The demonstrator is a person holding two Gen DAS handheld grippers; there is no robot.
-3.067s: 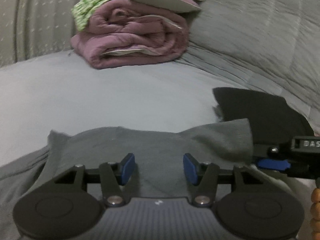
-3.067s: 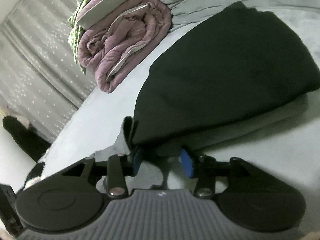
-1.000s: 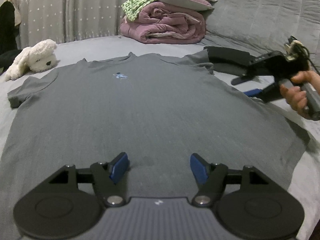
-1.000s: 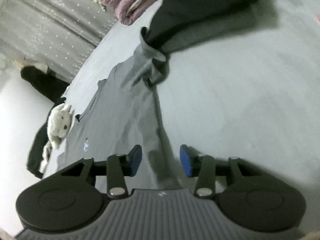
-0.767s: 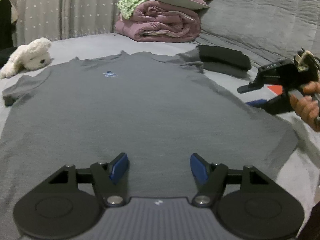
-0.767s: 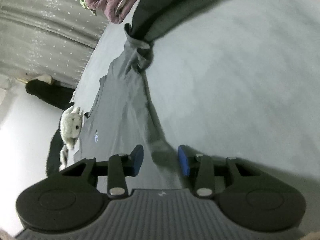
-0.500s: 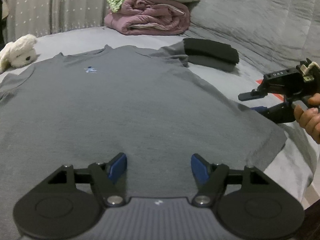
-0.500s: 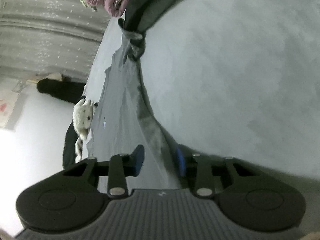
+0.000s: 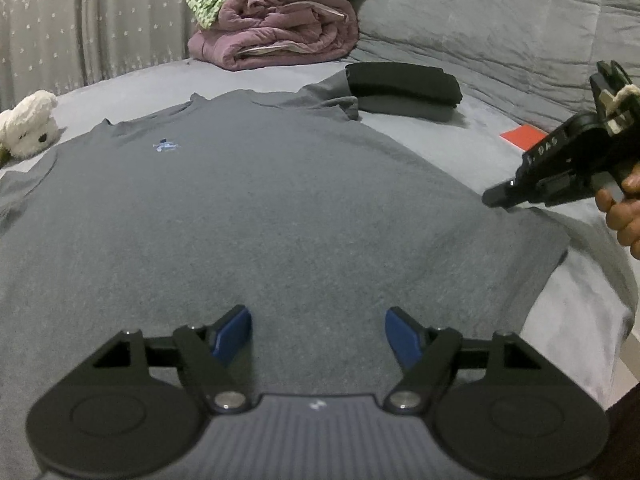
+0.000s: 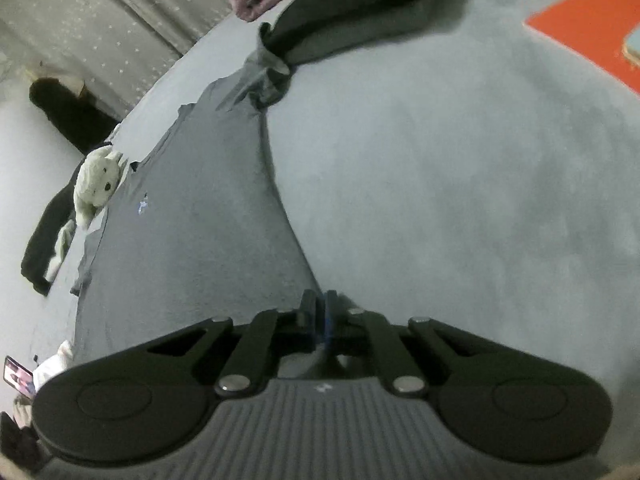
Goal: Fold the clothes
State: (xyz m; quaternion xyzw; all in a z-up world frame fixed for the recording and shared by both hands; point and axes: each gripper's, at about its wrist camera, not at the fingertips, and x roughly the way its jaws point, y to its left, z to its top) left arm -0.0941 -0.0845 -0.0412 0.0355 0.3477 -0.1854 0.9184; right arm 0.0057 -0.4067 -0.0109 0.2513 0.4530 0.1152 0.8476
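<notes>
At the far left a white plush toy (image 9: 28,122) lies on the bed (image 9: 460,148), just beside the shoulder of a grey T-shirt (image 9: 260,208) that is spread flat, front up, with a small blue logo (image 9: 165,145) on the chest. Over the hem the left tongs (image 9: 318,330) hang with the jaws set wide and nothing between them. Behind the shirt sit folded purple bedding (image 9: 280,36) and a folded black garment (image 9: 404,82) on a grey one; the shirt's right sleeve (image 9: 336,100) lies crumpled against that stack. At the right side seam the right tongs (image 10: 319,312) are closing, pads nearly together with the shirt's edge between them; a hand (image 9: 622,214) grips the handle.

The step in hand looks like taking hold for the first lengthwise fold. Next the left tongs would need to pinch the hem, and the crumpled sleeve probably wants smoothing first.

The shirt's left sleeve is cut off at the frame edge, the hem sits under the tongs' body, and whether the right pads grip one layer or both cannot be told. An orange object (image 10: 592,28) is only partly in view.
</notes>
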